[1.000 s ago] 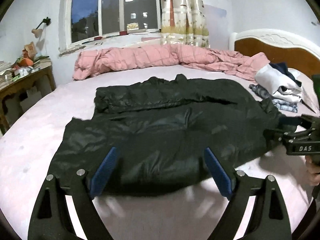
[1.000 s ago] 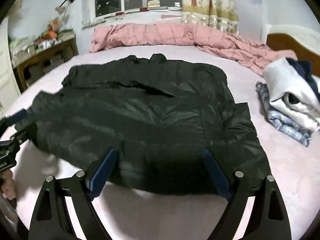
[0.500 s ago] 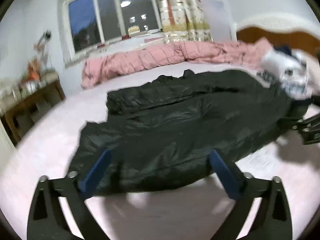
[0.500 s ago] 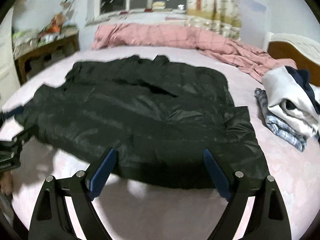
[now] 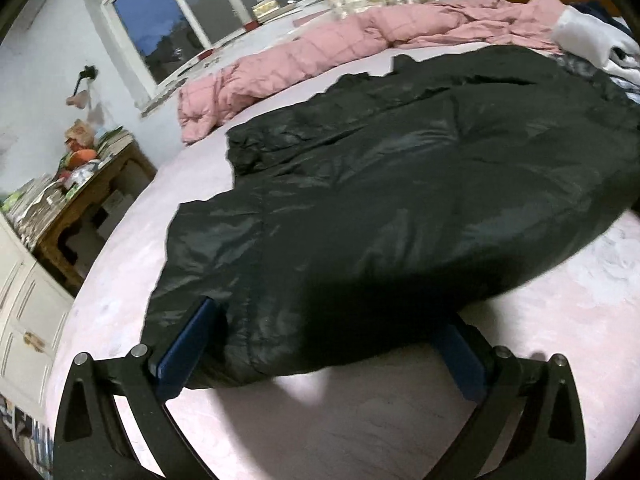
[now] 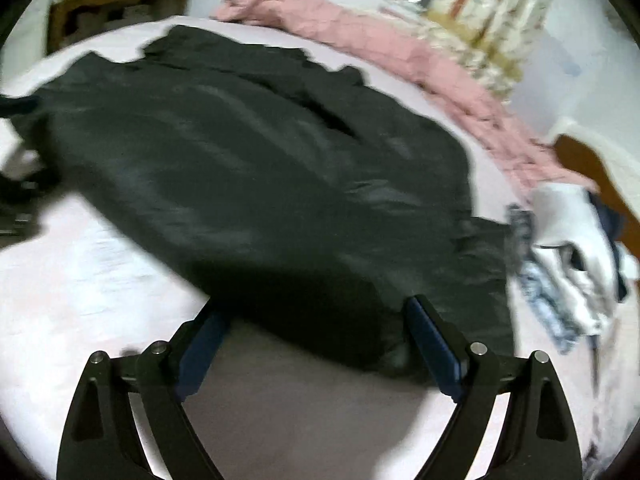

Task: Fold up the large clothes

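Pale pink bed sheet (image 5: 360,432) bore a large black glossy padded jacket (image 5: 380,200), spread flat, with a rumpled pink quilt (image 5: 320,52) beyond it and folded white and blue clothes (image 6: 568,264) beside it. Left gripper (image 5: 320,352) had just been opening to full width, empty, its blue pads straddling the jacket's near hem. Right gripper (image 6: 316,344) stood wide, empty, likewise at the hem; both sat lower and closer than a second before, views rolled.

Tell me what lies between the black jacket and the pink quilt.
A bare strip of pale bedsheet, nothing else. The left wrist view shows it best, running between the black jacket and the pink quilt; the right wrist view agrees.
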Tool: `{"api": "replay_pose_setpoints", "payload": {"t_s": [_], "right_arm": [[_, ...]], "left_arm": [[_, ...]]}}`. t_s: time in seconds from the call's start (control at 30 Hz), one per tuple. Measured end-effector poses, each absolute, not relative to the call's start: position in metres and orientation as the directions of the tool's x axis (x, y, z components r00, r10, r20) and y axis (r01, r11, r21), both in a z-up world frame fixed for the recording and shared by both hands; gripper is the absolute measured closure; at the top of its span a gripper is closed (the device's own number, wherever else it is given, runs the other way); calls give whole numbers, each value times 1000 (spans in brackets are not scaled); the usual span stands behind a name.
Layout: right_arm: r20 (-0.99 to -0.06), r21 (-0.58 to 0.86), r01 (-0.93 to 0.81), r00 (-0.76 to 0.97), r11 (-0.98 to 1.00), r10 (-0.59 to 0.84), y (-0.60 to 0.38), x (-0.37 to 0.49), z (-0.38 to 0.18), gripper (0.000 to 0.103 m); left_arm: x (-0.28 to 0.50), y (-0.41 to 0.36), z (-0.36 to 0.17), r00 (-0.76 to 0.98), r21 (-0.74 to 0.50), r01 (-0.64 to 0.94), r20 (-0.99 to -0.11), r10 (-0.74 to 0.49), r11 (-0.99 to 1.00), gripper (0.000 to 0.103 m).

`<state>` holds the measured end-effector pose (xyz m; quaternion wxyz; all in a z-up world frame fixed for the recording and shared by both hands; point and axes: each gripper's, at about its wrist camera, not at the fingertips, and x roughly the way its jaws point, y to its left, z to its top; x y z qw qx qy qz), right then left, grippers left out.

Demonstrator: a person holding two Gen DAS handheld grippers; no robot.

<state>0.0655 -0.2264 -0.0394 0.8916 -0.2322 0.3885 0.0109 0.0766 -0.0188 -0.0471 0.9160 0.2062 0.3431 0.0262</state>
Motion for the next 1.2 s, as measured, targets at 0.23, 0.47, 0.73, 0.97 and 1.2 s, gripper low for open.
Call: {"api": "replay_pose_setpoints", "payload": {"t_s": [0.23, 0.47, 0.73, 0.97, 1.2], "right_arm": [[-680, -390, -13, 678, 921, -278, -271, 87, -36, 75], [-658, -287, -19, 730, 958, -183, -279, 27, -11, 92], [-645, -304, -113, 755, 946, -117, -276, -51, 9, 86], [-603, -243, -86, 794, 966, -81, -281, -30, 51, 83], [-564, -234, -17, 817, 972, -122, -280, 90, 83, 83]], "left_arm": [[90, 26, -39, 753, 261, -3, -634, 174, 965, 74], [30, 37, -16, 760, 189, 107, -649, 42, 976, 93], [-39, 47, 25, 791, 173, 125, -612, 7, 977, 77], [5, 47, 47, 818, 137, 94, -575, 2, 986, 82], [133, 49, 72, 789, 56, 69, -614, -21, 996, 84]]}}
